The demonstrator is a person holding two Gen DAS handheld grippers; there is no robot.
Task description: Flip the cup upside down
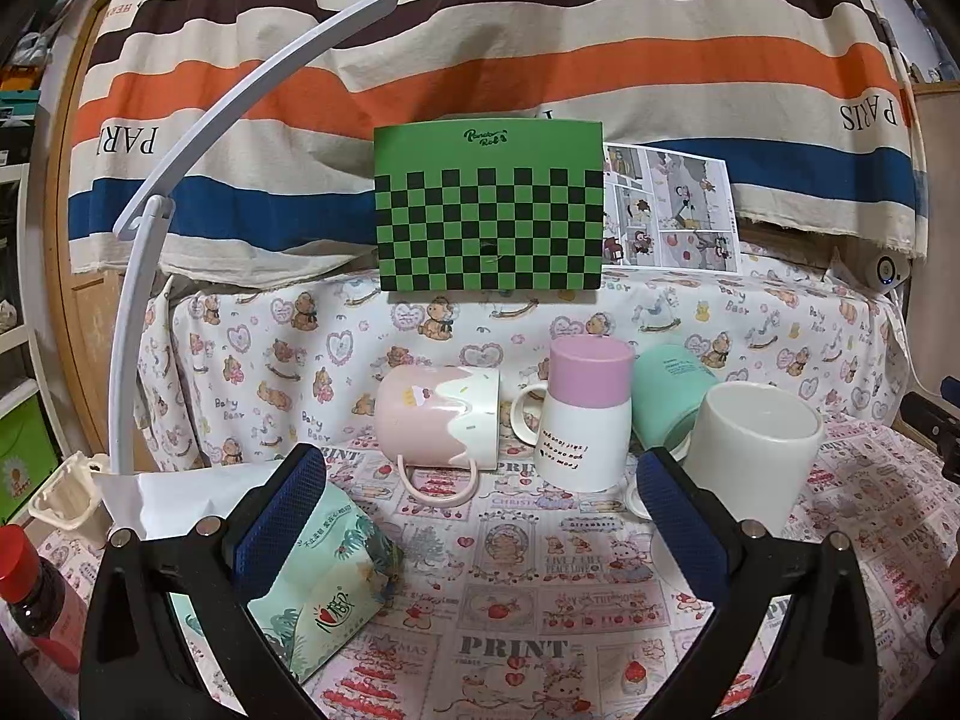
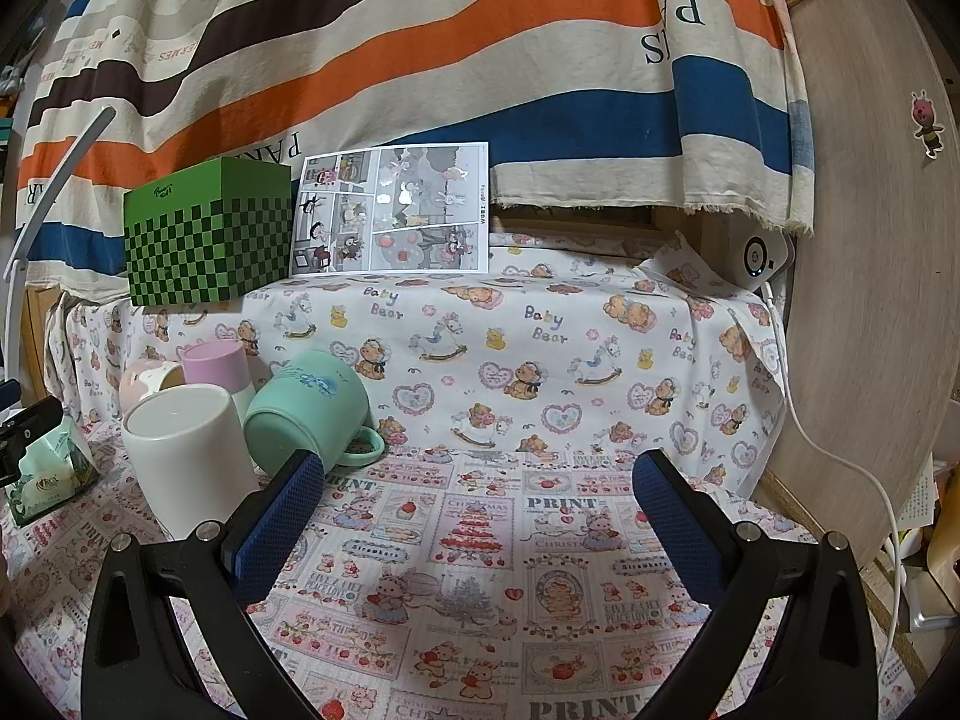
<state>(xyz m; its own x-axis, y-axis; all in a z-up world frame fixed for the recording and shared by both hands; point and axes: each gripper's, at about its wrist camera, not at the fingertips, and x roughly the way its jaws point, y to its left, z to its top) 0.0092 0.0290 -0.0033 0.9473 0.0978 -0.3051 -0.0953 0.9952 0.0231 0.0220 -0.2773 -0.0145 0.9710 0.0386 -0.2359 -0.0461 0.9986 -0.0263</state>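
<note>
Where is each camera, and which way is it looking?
Left wrist: sits on the left gripper, facing the table's back; its open blue-padded jaws frame the pink mug lying on its side.
Right wrist: sits on the right gripper, facing bare printed tablecloth; jaws open.
Shared: plain white cup, mint-green mug, green checkered box.

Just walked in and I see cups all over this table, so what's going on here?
A person is holding two grippers over a table with four cups, and neither is touching anything yet. The left gripper and right gripper both have their jaws open and empty. The pink cup lies on its side, the green cup is tipped over, and the white cup and the pink-and-white cup already stand upside down. A tissue pack sits near the left gripper.
</note>
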